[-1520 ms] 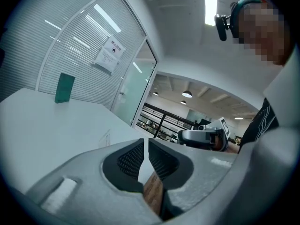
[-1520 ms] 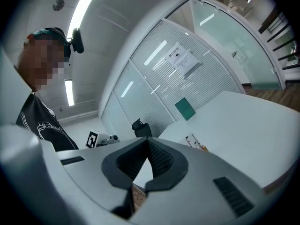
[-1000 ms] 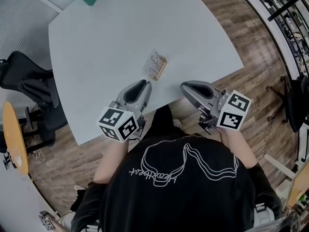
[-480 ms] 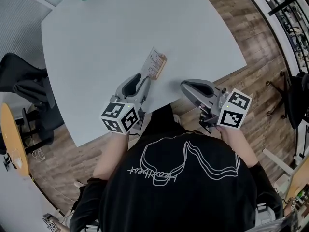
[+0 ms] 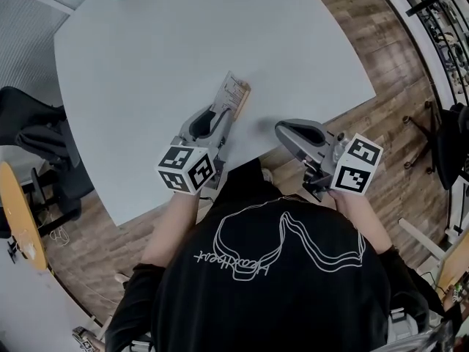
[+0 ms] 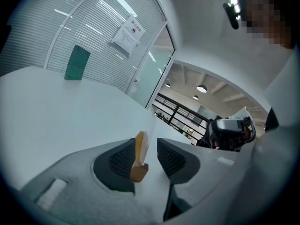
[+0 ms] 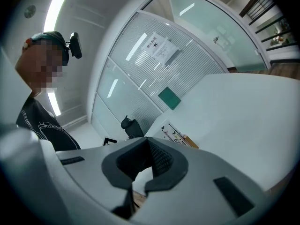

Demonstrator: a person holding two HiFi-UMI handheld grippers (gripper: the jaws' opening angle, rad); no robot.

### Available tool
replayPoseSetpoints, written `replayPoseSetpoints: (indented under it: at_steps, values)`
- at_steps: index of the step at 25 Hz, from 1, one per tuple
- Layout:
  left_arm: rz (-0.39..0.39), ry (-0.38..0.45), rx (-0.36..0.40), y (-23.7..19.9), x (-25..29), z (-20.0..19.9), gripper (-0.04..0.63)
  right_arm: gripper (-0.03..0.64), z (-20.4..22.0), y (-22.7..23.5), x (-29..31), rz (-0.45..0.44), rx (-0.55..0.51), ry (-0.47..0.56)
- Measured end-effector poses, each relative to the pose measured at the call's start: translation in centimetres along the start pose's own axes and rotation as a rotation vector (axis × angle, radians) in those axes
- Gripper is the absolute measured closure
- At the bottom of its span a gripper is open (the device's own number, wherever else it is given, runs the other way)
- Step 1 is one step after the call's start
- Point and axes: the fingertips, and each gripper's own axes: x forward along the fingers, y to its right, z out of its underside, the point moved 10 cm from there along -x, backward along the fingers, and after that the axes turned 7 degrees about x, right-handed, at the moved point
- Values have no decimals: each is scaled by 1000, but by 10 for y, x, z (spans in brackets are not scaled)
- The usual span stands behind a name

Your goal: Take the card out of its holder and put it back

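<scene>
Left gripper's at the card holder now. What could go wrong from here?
1. The left gripper's jaws have just been opening and straddle the card and its wooden holder; closing here could grab the holder too.
2. The right gripper, shut and empty, is off by the table edge, so nothing steadies the holder; it may lift with the card.

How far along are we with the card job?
Done: nothing visible yet; the card sits in its wooden holder. In hand: the left claw, jaws just opening, straddles both, apparently not gripping. The right claw is shut and empty. Remaining: pull the card out, then reinsert it.
</scene>
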Motion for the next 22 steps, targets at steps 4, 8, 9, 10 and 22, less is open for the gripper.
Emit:
replayPoseSetpoints:
  at_steps: [4, 8, 9, 10, 22]
  values:
    - [-19, 14, 11, 8, 10, -2, 460, 607, -2, 6, -13, 10, 7, 2]
    - [-40, 38, 10, 6, 10, -1, 460, 607, -2, 8, -13, 14, 7, 6]
    - [-41, 44, 7, 6, 10, -1, 462, 607, -1, 8, -12, 14, 7, 7]
    - [-40, 48, 4, 5, 10, -1, 467, 607, -1, 9, -12, 14, 8, 7]
    - [-47, 73, 43, 5, 12, -3, 552, 607, 5, 14, -16, 23, 24, 2]
